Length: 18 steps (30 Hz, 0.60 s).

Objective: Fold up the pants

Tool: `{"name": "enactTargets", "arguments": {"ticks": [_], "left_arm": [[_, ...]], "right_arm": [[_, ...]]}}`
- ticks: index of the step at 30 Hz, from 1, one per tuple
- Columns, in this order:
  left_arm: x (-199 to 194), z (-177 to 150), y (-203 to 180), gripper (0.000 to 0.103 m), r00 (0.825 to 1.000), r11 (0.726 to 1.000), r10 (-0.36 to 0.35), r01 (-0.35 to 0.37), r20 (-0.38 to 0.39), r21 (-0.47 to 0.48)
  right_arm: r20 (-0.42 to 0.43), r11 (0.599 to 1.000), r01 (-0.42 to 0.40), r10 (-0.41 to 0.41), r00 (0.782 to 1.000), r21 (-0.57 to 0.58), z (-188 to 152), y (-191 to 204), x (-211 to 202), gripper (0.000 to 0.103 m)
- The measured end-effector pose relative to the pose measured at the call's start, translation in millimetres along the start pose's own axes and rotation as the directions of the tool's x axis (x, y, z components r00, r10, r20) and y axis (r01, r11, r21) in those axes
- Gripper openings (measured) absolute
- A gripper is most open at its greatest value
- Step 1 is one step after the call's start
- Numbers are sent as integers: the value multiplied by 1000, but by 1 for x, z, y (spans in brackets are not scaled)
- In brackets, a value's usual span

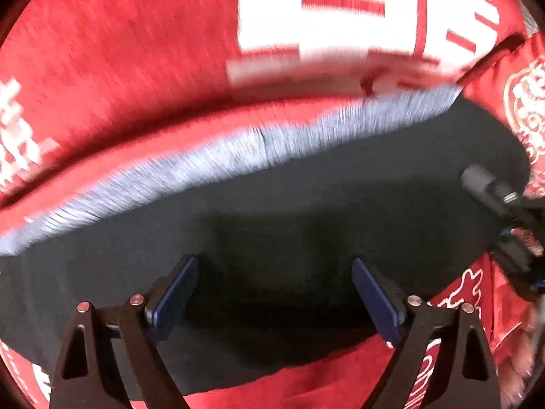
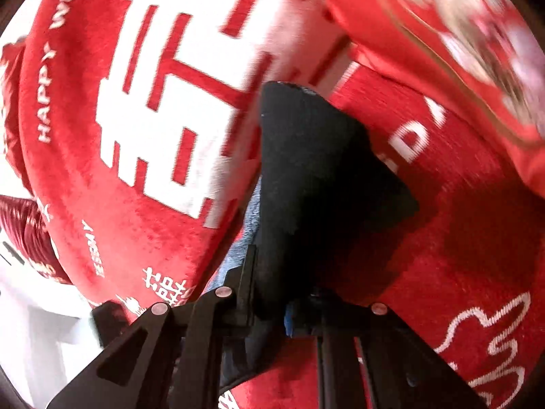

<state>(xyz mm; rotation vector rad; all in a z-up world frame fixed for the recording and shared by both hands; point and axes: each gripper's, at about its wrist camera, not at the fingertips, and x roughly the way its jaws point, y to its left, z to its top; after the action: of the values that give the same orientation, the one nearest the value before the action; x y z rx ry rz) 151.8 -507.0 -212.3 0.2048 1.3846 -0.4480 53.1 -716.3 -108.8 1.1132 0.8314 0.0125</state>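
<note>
Dark pants (image 1: 306,204) lie spread on a red blanket (image 1: 119,51), with a grey fuzzy band (image 1: 238,150) along their far edge. My left gripper (image 1: 274,266) points down over the dark cloth, its blue pads (image 1: 177,293) wide apart and pressing on nothing. In the right wrist view my right gripper (image 2: 276,293) is shut on a fold of the pants (image 2: 316,170), which stands up from the jaws as a dark peak. A strip of the grey lining (image 2: 245,238) shows beside that fold. The right gripper's pads are hidden by the cloth.
The red blanket (image 2: 136,204) carries big white characters and lettering. A red patterned cloth (image 2: 460,34) lies at the far right. A white surface (image 2: 34,341) shows past the blanket's edge at lower left. A dark piece of the other tool (image 1: 490,187) sits at the pants' right edge.
</note>
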Motion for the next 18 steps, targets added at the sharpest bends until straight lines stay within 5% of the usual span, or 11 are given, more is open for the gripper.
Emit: {"name": "enactTargets", "arguments": {"ticks": [4,12,18], "left_arm": [[8,-7,-4,93,999,1000,6,-7,45,13],[-10,0,23,93,993,994,-111,112,34,-13],[-71,-6,96,93,987,994,-69,80,143,-72]], "right_arm": [[-32,985,64,-70,997,-159,-10,35,8,13],[-18,931,128,-143,990,-341,-26,93,13,13],[28,781,201,-228,973,-592,-71,171,23,13]]}}
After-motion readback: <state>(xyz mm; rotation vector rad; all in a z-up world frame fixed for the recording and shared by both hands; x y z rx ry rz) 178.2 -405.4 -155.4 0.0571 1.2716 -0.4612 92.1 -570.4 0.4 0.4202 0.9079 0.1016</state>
